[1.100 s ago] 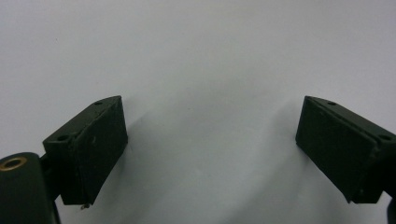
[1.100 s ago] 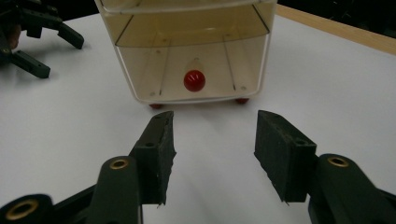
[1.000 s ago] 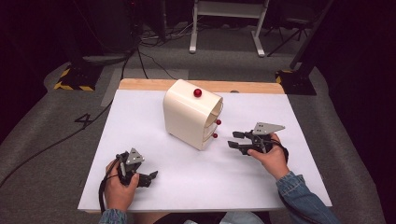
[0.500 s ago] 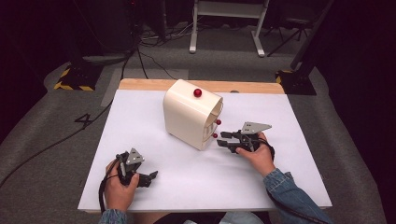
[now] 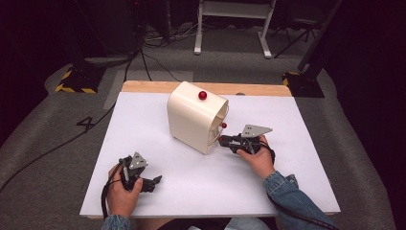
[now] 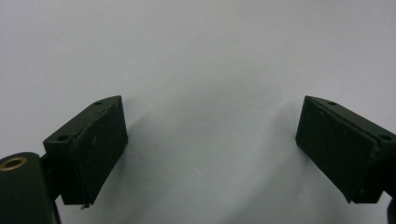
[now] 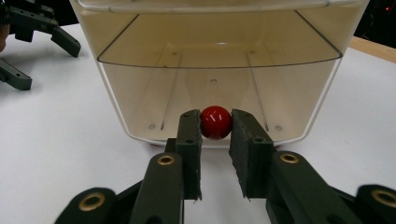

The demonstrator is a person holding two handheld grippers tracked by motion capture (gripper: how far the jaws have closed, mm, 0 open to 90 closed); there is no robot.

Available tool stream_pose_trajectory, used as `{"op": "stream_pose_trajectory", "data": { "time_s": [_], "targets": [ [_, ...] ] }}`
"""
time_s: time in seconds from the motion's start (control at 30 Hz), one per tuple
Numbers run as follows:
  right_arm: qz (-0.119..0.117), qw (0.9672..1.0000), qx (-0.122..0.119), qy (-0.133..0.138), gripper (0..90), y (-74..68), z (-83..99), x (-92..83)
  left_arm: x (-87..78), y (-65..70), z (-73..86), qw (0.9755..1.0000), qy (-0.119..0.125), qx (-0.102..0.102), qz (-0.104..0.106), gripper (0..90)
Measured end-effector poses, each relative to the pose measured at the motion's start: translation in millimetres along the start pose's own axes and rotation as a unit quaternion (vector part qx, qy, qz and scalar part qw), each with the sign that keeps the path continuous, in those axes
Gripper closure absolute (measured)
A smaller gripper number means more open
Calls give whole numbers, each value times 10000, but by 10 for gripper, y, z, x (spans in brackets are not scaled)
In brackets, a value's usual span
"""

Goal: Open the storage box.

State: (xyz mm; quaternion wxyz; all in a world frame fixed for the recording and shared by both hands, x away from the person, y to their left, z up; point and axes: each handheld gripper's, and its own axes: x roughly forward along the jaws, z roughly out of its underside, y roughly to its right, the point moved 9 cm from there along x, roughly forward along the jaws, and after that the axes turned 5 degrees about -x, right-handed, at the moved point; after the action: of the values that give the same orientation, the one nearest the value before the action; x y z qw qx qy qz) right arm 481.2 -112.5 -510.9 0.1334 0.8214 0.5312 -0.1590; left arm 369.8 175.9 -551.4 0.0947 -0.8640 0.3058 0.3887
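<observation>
Right tongs [image 7: 215, 140] clamped on red knob [image 7: 215, 122] at lower front of cream drawer unit [image 5: 196, 120]. Left tongs [image 6: 210, 149] spread wide, empty, over white tabletop [image 6: 201, 56], well apart from unit.

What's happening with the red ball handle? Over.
Right gripper fingers shut on lower round red knob of cream plastic drawer box. Left gripper open, resting on white table. Nothing blocking.

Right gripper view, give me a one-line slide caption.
Right hand-held gripper closes on the red knob of a cream plastic drawer unit on the white table.
</observation>
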Motion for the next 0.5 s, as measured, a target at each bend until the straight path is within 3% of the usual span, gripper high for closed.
{"op": "stream_pose_trajectory", "data": {
  "time_s": [0.27,0.5],
  "targets": [
    [39,10000,-33,-25,745,-7,-1,-24,0,3,1,10000,-2,-7,5,92],
    [42,10000,-19,-23,745,-19,-14,-154,-1,4,3,10000,-8,-12,3,92]
  ]
}}
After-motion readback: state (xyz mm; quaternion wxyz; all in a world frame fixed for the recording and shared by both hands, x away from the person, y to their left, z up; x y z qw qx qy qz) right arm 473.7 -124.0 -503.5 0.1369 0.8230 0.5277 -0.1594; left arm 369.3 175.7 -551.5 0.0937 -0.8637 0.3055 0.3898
